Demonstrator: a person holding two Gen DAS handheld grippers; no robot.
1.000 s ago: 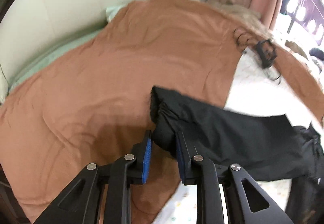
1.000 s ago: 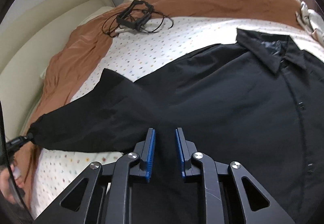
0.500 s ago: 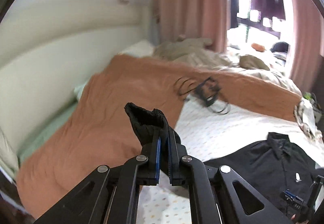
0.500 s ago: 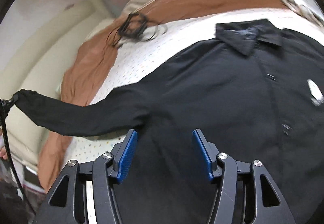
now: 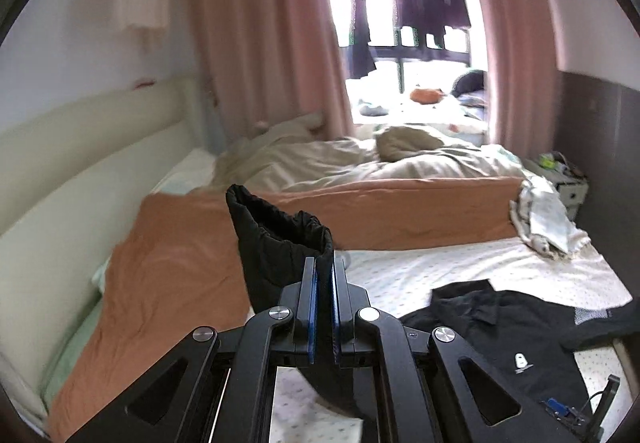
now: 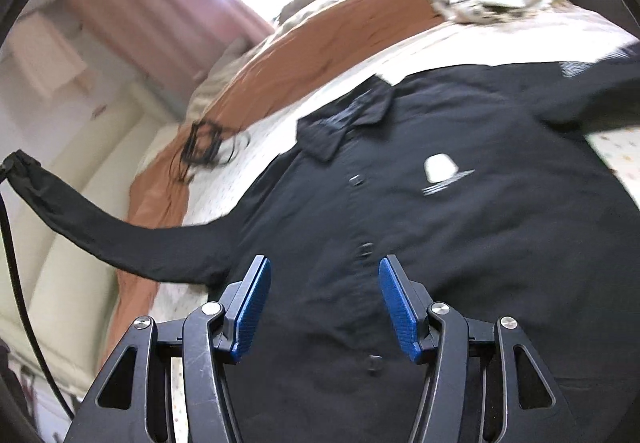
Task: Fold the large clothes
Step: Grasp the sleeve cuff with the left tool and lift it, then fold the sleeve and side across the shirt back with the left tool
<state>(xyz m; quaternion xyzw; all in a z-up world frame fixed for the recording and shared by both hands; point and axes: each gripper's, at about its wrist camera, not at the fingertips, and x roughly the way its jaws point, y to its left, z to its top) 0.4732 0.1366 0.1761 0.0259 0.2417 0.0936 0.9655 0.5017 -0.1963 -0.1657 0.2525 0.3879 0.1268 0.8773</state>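
Note:
A black button-up shirt [image 6: 440, 227] with a white chest logo lies face up on the dotted white sheet [image 6: 248, 171]. My left gripper [image 5: 323, 271] is shut on the cuff of its sleeve [image 5: 276, 239] and holds it lifted above the bed. The sleeve [image 6: 100, 231] stretches up to the far left in the right wrist view. The shirt body also shows in the left wrist view [image 5: 500, 331]. My right gripper [image 6: 325, 283] is open and empty, just above the shirt's button placket.
An orange blanket [image 5: 168, 283] covers the bed's left and far side. A black strap device with cables [image 6: 204, 147] lies near the collar. A crumpled pale cloth [image 5: 544, 219] sits at the far right. The cream headboard [image 5: 60, 171] runs along the left.
My left gripper closed on the sleeve cuff and raised it off the blanket, swinging toward the window. My right gripper opened wide and moved up over the shirt front.

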